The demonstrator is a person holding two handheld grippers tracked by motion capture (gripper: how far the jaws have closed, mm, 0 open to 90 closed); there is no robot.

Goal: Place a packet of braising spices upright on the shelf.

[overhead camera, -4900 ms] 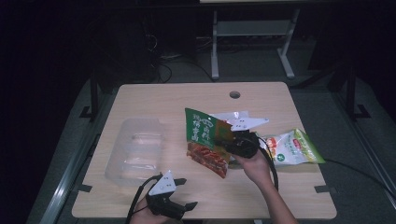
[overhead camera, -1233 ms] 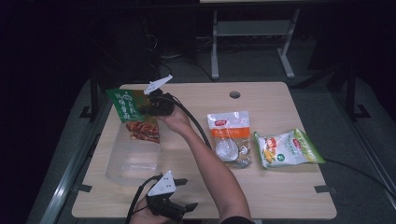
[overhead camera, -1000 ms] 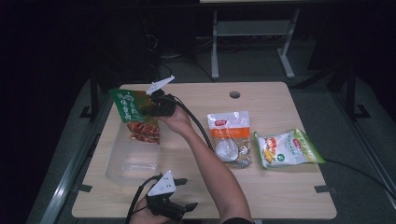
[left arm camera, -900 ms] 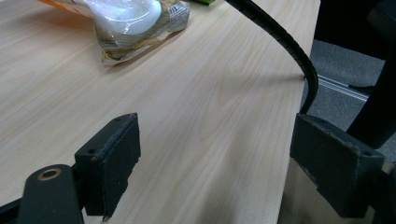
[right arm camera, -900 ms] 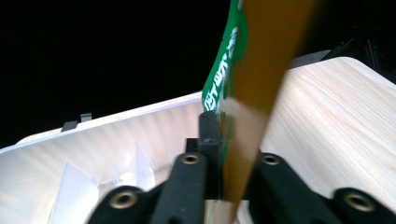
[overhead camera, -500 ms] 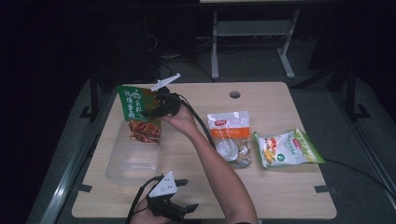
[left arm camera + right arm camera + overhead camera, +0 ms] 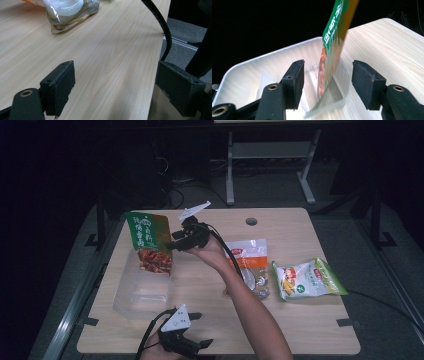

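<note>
Near edge of table (image 7: pixel 300 330), approx 6 o'clock: left hand-held gripper (image 7: pixel 192 347) idle, jaws wide apart w/ nothing between; bare wood visible past both pads in left gripper view.

Mid-table, 3 o'clock side: clear snack pack (image 7: pixel 250 265) and green-white pouch (image 7: pixel 307 280) lying flat, well apart from the work.

Far left, approx 10 o'clock: right hand-held gripper (image 7: pixel 175 240), jaws have just been opening, now apart. Green snack bag (image 7: pixel 150 242) stands between pads but untouched on either side in right gripper view (image 7: pixel 329 65); judged released, not clamped.

Location of bag: over far end of clear plastic bin (image 7: pixel 135 297), lower edge appearing to sit in or against bin's far corner; contact w/ bin floor not confirmable.

Orientation: long axis near upright, slight tilt; green printed end up toward 12 o'clock, red-orange end down. Printed face toward high camera, edge-on to gripper.

Handling, judged: light, thin foil-type film, soft and floppy, likely slick; contents probably crushable. Unsupported, likely to tip flat. Best hold: flat sealed margin at top or side edge, pinch across thickness, moderate force, avoid the filled middle.
</note>
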